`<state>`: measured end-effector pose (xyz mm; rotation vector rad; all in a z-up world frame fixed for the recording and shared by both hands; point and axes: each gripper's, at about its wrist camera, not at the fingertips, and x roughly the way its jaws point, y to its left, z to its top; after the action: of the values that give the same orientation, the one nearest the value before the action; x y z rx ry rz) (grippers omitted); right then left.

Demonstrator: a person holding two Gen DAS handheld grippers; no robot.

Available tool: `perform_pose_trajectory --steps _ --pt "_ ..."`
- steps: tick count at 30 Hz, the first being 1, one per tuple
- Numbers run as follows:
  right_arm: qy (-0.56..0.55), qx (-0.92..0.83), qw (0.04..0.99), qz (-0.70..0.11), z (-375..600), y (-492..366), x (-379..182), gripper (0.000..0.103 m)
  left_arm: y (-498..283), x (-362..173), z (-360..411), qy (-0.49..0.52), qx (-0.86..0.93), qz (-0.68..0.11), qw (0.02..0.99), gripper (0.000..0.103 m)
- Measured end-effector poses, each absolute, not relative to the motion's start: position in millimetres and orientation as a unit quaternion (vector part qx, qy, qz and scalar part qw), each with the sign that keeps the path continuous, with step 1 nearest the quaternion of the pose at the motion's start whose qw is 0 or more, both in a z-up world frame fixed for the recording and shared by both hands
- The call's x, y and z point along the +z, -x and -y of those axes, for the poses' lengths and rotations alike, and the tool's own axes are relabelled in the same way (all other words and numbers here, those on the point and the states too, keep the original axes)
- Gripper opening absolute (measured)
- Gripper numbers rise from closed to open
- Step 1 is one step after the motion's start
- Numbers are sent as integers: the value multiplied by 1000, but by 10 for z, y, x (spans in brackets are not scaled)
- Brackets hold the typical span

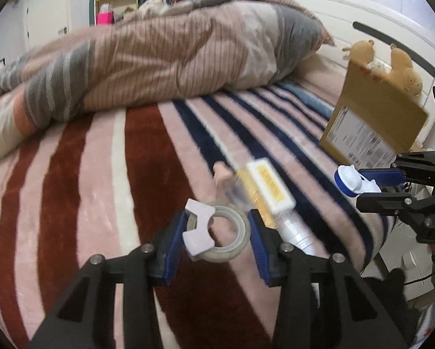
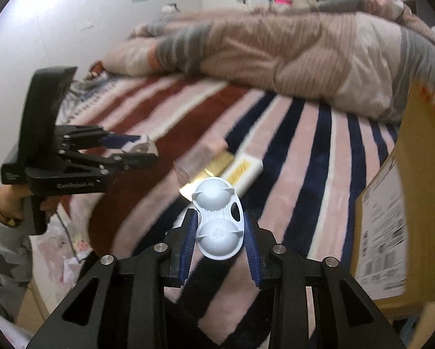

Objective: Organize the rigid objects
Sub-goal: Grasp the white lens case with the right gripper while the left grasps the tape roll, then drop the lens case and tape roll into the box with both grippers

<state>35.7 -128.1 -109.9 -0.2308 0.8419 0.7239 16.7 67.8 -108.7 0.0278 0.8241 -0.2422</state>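
My left gripper (image 1: 217,232) is shut on a clear tape roll (image 1: 227,229) with a pale purple holder, held above the striped blanket (image 1: 101,189). My right gripper (image 2: 219,232) is shut on a white two-dome plastic case (image 2: 219,221); it also shows in the left wrist view (image 1: 350,184) with a blue side. On the blanket lie a white box with a yellow label (image 1: 271,186), a gold flat packet (image 2: 220,165), a clear bottle (image 1: 235,192) with a pink cap and a white tube (image 1: 296,232). The left gripper with the tape shows in the right wrist view (image 2: 139,151).
A cardboard box (image 1: 374,110) with a shipping label stands at the right on the bed, with plush toys (image 1: 403,67) behind it. A bunched quilt (image 1: 159,58) lies across the far side. The bed edge and floor clutter (image 2: 69,247) are at the near left.
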Motion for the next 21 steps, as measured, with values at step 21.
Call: perform_pose_trajectory --steps 21 --pt "19 260 930 -259 2969 -271 21 27 -382 493 1242 -79 -267 -283 918 40"
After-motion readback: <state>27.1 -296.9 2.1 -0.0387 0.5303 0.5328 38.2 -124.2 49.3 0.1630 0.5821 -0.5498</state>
